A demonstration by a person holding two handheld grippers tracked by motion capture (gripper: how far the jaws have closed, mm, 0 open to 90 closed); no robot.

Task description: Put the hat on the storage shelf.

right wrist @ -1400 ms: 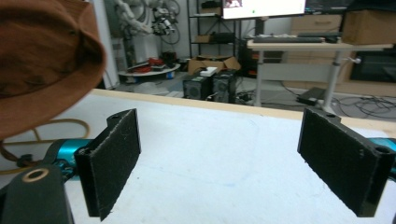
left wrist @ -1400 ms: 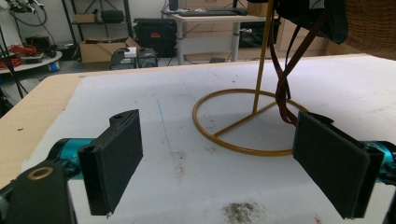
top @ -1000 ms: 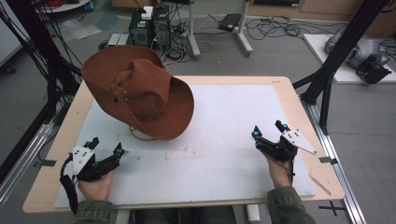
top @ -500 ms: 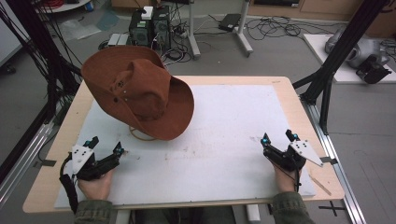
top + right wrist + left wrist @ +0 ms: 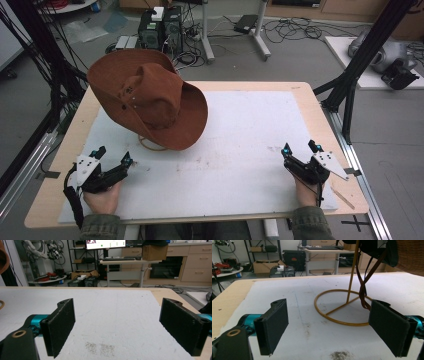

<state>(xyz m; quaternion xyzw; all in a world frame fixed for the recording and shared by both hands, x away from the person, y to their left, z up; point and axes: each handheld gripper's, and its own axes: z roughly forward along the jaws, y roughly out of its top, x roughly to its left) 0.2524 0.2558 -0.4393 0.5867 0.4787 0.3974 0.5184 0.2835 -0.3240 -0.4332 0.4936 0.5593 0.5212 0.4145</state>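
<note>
At the near left of the bench, the left gripper is resting low over the white mat with its fingers standing wide and holding nothing; in the left gripper view they are framing the yellow wire stand just beyond them. A little farther in and to the right, the brown cowboy hat is perching tilted on that stand at the far left of the mat, its brim drooping toward the near side and its chin strap dangling down beside the upright rod. The likely trouble is sitting here: the stand looks thin and light, so a push on the brim or a finger catching the ring would probably be tipping hat and stand over together, or sliding the ring across the mat. The hanging strap could also be snagging on the rod or on a finger as the hat is being lifted, dragging the stand along. Felt like this is probably soft, so a hard pinch on the crown could be leaving a dent, while a light pinch on the brim could be letting it slip. Far across at the near right, well apart from the hat, the right gripper is hovering by the mat's corner, its fingers likewise spread wide and empty, too distant to be steadying anything.
</note>
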